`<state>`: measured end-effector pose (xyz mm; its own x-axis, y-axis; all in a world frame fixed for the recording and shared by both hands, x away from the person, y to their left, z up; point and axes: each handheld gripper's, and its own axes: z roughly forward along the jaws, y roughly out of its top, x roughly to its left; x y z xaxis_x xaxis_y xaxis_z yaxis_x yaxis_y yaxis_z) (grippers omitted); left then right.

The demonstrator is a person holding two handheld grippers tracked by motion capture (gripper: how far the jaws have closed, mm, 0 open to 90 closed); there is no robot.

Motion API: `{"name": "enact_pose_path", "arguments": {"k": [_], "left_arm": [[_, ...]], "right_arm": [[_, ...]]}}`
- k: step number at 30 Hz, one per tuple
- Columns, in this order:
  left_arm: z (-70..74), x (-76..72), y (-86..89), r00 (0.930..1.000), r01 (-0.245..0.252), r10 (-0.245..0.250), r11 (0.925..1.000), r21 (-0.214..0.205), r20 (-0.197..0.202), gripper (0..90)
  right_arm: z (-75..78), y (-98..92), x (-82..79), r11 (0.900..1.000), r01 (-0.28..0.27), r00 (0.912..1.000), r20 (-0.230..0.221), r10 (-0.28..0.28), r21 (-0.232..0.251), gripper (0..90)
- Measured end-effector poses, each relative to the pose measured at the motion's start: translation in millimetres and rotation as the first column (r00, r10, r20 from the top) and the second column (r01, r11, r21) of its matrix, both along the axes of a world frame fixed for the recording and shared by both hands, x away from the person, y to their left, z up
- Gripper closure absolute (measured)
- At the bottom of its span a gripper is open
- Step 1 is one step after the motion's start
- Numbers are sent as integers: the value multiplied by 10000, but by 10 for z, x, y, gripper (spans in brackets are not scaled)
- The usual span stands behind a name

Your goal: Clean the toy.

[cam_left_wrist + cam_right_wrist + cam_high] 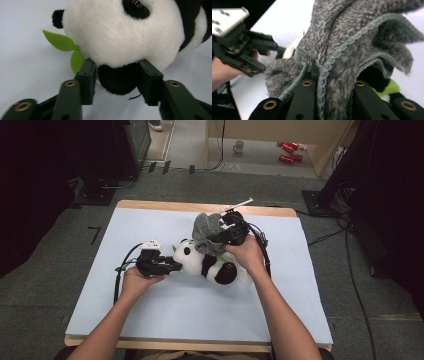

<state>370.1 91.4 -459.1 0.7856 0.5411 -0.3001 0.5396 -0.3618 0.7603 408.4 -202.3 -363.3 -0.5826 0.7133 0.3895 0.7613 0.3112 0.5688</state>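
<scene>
A black and white panda plush lies on its side in the middle of the white table top. My left gripper is at its head. In the left gripper view the jaws stand on either side of the panda's black ear, just below the white head; they look open, with the ear uncrushed. A green felt leaf sticks out beside the head. My right gripper is shut on a grey towel cloth bunched over the panda's body. The cloth folds up between the jaws of the right gripper.
The table top has a wooden rim at the far side. On the floor beyond it are a mug and red items. Cables run along the floor on the right. Dark equipment stands at both upper corners.
</scene>
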Motion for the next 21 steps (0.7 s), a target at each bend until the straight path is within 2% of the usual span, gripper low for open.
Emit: {"name": "enact_pose_path", "arguments": {"k": [2, 4, 5, 7, 9, 11, 12, 13, 14, 15, 16, 17, 18, 19, 20, 21], "left_arm": [[36, -25, 19, 9999, 77, -78, 9999, 100, 93, 460], [82, -49, 57, 9996, 191, -187, 9996, -192, 208, 400], [82, -49, 57, 9996, 191, -187, 9996, -192, 208, 403], [185, -78, 126, 9988, 135, -80, 9931, -1165, 479, 393], [240, -74, 137, 9984, 131, -24, 9813, -1921, 560, 368], [226, -50, 84, 9989, 207, -123, 9815, -1904, 453, 310], [161, -26, 5, 9989, 230, -174, 9906, -1346, 430, 294], [161, -26, 5, 9989, 230, -174, 9906, -1346, 430, 291], [108, -19, -64, 9985, 210, -154, 9942, -1059, 532, 291], [108, -19, -64, 9985, 210, -154, 9942, -1059, 532, 292], [91, -20, -115, 9968, 148, -83, 9965, -824, 790, 306], [91, -20, -115, 9968, 148, -83, 9965, -824, 790, 328], [51, -27, -161, 9961, -73, 125, 9983, -586, 878, 376], [51, -27, -161, 9961, -73, 125, 9983, -586, 878, 439], [31, -35, -181, 9953, -200, 245, 9986, -483, 939, 439], [29, -47, -201, 9931, -281, 308, 9993, -258, 1131, 507]], "right_arm": [[-38, 8, -12, 10000, -63, 10000, 29, 63, 25, 816], [-56, 11, -35, 9999, -126, 9999, 92, 126, 24, 815], [-62, 16, -45, 9998, -199, 9997, 123, 199, -16, 815], [-80, 44, -79, 9991, -397, 9989, 236, 400, -138, 814], [-90, 59, -90, 9988, -446, 9986, 275, 451, -193, 814], [-115, 88, -103, 9982, -561, 9978, 340, 567, -190, 813], [-125, 94, -109, 9983, -570, 9978, 339, 575, -143, 813], [-125, 94, -109, 9983, -570, 9978, 339, 575, -143, 813], [-133, 100, -129, 9982, -588, 9976, 364, 592, -113, 813], [-133, 100, -129, 9982, -588, 9976, 364, 592, -113, 813], [-152, 103, -139, 9982, -584, 9975, 404, 588, -106, 813], [-163, 102, -139, 9984, -557, 9977, 388, 560, -90, 813], [-187, 98, -140, 9986, -537, 9980, 345, 538, -22, 813], [-187, 98, -140, 9986, -537, 9980, 345, 538, -22, 813], [-212, 100, -142, 9985, -552, 9979, 326, 552, -13, 813], [-237, 110, -150, 9984, -561, 9980, 275, 562, -50, 814]]}}
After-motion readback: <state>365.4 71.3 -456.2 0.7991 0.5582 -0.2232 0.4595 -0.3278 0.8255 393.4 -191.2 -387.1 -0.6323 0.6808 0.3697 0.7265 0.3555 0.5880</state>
